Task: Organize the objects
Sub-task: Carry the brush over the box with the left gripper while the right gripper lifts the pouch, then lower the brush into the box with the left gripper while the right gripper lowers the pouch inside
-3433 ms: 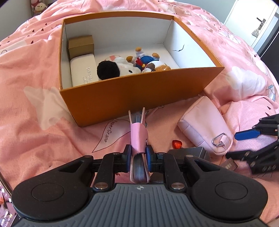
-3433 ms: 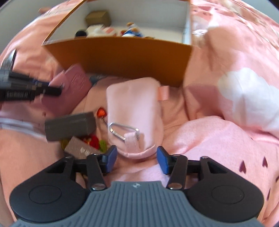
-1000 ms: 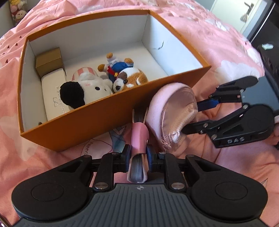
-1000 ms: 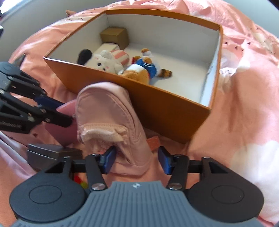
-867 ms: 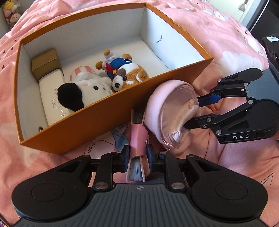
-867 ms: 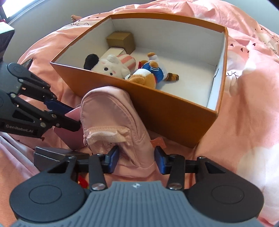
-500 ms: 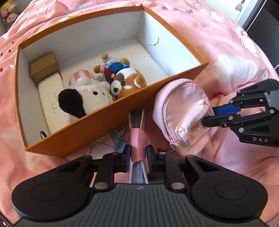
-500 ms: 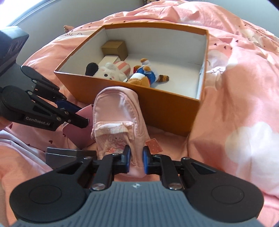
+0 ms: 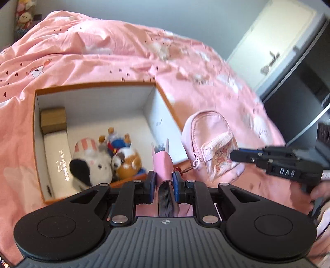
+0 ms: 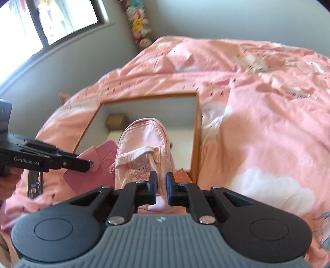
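My left gripper [image 9: 163, 181] is shut on a pink card wallet [image 9: 163, 165], held in the air at the near rim of the orange box [image 9: 92, 85]. The wallet also shows in the right wrist view [image 10: 103, 162]. My right gripper [image 10: 161, 183] is shut on the bottom edge of a small pink backpack pouch [image 10: 144, 148], lifted in front of the box [image 10: 196, 127]. In the left wrist view the pouch [image 9: 208, 140] hangs just right of the box. Plush toys [image 9: 103, 160], a white case [image 9: 57, 152] and a gold box [image 9: 53, 120] lie inside.
The pink duvet [image 9: 92, 53] covers the bed all round the box. A dark flat packet [image 10: 34, 183] lies on the bed at the left. A window [image 10: 61, 18] and grey wall stand behind; a dark screen [image 9: 295, 103] is at the right.
Both grippers have risen with their loads. The pouch now hangs higher, level with the box rim, and the wallet has come up over the near wall. The right gripper's jaws closed tight on the pouch.
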Tool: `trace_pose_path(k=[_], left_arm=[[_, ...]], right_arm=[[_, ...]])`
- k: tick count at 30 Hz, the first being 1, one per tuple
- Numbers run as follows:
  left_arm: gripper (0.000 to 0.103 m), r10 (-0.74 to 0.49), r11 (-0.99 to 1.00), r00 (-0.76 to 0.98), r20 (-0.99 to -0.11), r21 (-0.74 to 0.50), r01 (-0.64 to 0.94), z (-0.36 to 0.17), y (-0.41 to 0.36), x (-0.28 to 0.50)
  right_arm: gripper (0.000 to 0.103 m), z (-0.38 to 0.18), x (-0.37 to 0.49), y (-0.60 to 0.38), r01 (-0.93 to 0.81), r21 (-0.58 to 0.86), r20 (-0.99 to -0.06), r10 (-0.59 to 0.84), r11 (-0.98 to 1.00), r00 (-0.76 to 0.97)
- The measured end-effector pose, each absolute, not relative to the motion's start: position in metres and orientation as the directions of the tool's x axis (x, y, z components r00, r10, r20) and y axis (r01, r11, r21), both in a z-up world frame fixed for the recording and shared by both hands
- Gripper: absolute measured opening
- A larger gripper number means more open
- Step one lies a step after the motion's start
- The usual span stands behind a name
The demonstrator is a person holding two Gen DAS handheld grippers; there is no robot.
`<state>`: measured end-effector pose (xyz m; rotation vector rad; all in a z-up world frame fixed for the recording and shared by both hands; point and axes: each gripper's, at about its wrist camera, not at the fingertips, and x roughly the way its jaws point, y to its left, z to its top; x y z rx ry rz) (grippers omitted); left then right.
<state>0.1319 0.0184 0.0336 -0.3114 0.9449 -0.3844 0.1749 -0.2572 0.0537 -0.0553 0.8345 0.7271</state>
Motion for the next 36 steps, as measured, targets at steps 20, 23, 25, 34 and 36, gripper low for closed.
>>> trace_pose_path(k=[20,23,25,34,36], left_arm=[[0.019,-0.475,0.713,0.532,-0.701,-0.661,-0.234,-0.079,0.005,0.240],[0.019,-0.503,0.689,0.497,-0.707,-0.675,-0.264,-0.097,0.002,0.244],[0.019,-0.490,0.708,0.483,-0.726,-0.654,-0.265,-0.101,-0.001,0.243],[0.025,-0.438,0.822,0.326,-0.838,-0.520,-0.233,-0.104,-0.014,0.247],[0.025,-0.430,0.835,0.319,-0.845,-0.506,-0.215,-0.103,-0.017,0.245]], right_arm=[[0.010,0.045,0.267,-0.228,-0.447,0.184,-0.654,0.449,0.875,0.609],[0.010,0.039,0.272,-0.225,-0.449,0.171,-0.664,0.439,0.877,0.605],[0.010,0.035,0.274,-0.224,-0.451,0.169,-0.671,0.437,0.876,0.599],[0.010,0.032,0.276,-0.222,-0.458,0.176,-0.676,0.445,0.871,0.587],[0.010,0.032,0.276,-0.222,-0.458,0.177,-0.677,0.445,0.871,0.586]])
